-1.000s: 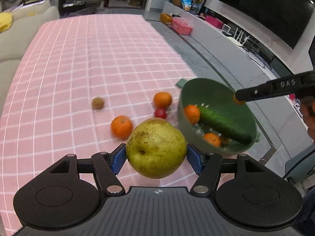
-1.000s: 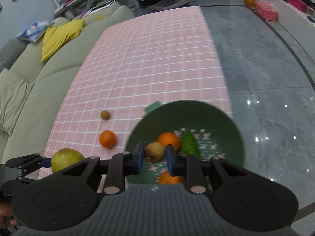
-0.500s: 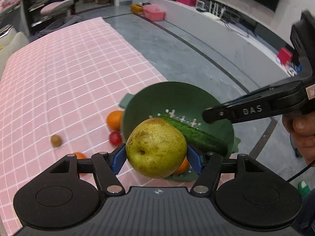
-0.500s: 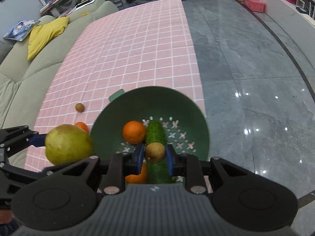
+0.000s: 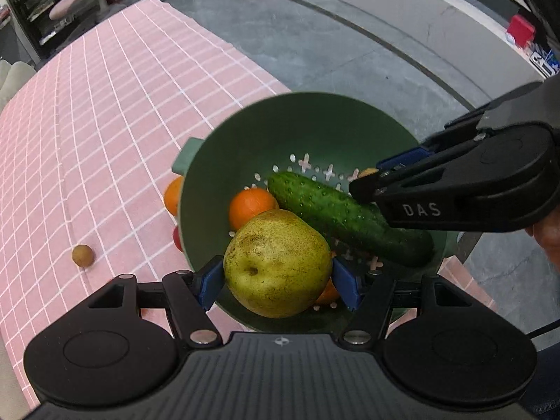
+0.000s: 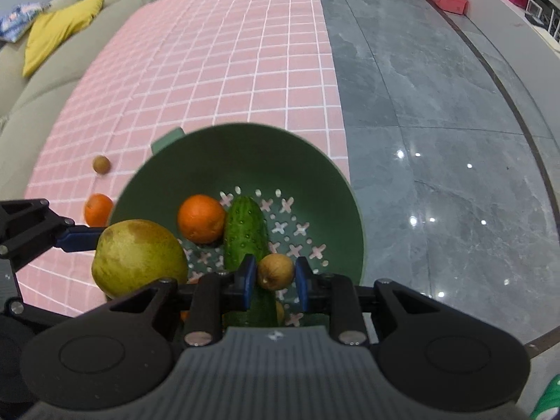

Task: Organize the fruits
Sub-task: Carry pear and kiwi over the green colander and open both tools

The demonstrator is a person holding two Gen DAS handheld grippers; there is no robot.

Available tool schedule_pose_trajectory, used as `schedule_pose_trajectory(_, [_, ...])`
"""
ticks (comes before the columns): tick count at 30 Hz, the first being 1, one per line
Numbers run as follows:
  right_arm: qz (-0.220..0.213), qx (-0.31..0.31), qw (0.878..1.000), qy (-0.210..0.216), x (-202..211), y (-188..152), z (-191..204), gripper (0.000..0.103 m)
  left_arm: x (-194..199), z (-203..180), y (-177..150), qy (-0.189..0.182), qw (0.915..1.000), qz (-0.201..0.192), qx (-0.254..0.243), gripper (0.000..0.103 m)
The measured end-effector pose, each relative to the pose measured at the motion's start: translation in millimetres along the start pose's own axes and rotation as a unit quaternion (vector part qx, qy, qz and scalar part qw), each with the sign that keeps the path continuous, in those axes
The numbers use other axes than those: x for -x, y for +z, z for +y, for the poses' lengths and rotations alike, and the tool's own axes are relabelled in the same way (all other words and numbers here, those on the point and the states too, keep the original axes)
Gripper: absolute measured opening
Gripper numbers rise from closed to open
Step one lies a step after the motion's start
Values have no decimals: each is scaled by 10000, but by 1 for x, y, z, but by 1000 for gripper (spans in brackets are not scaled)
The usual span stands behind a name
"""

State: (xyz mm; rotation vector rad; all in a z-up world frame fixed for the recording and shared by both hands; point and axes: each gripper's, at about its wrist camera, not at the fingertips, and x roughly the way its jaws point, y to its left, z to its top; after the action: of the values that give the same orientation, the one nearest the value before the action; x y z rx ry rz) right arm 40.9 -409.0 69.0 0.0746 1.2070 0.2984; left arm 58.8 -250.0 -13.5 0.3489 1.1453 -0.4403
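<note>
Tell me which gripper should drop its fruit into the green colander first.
Right. The right gripper holds its small brown fruit over the colander centre; the left gripper holds the pear nearer the rim.

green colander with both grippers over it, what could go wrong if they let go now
The pear in the left gripper hangs above an orange and the cucumber; dropped, it may bruise them. The green colander stands near the cloth's edge, so a knock could tip it. The small brown fruit in the right gripper might bounce out.
</note>
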Motion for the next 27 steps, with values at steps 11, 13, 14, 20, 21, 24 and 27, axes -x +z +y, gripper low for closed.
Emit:
schedule_pose_trajectory(11, [61, 15, 10000, -44, -5, 2, 0, 23, -10, -1, -4, 6, 9998, 205, 69, 76])
schedule_pose_trajectory(13, [66, 39, 9999, -121, -5, 2, 1, 28, -9, -1, -3, -18, 9997, 237, 68, 76])
schedule_pose_trajectory(14, [66, 45, 9999, -129, -5, 3, 1, 28, -9, -1, -3, -32, 9997, 239, 65, 76])
schedule_pose_trajectory(20, [38, 45, 9999, -127, -3, 3, 1, 35, -11, -1, -4, 93, 9994, 345, 16, 77])
schedule_pose_trajectory(21, [27, 42, 9999, -134, -3, 3, 1, 37, -11, -1, -4, 106, 9994, 335, -4, 78])
schedule_pose_trajectory(24, [0, 54, 9999, -164, 0, 3, 2, 40, -12, -1, -4, 72, 9993, 354, 4, 80])
schedule_pose_trajectory(27, [-26, 57, 9998, -163, 2, 3, 2, 41, -11, 1, -4, 23, 9994, 348, 31, 87])
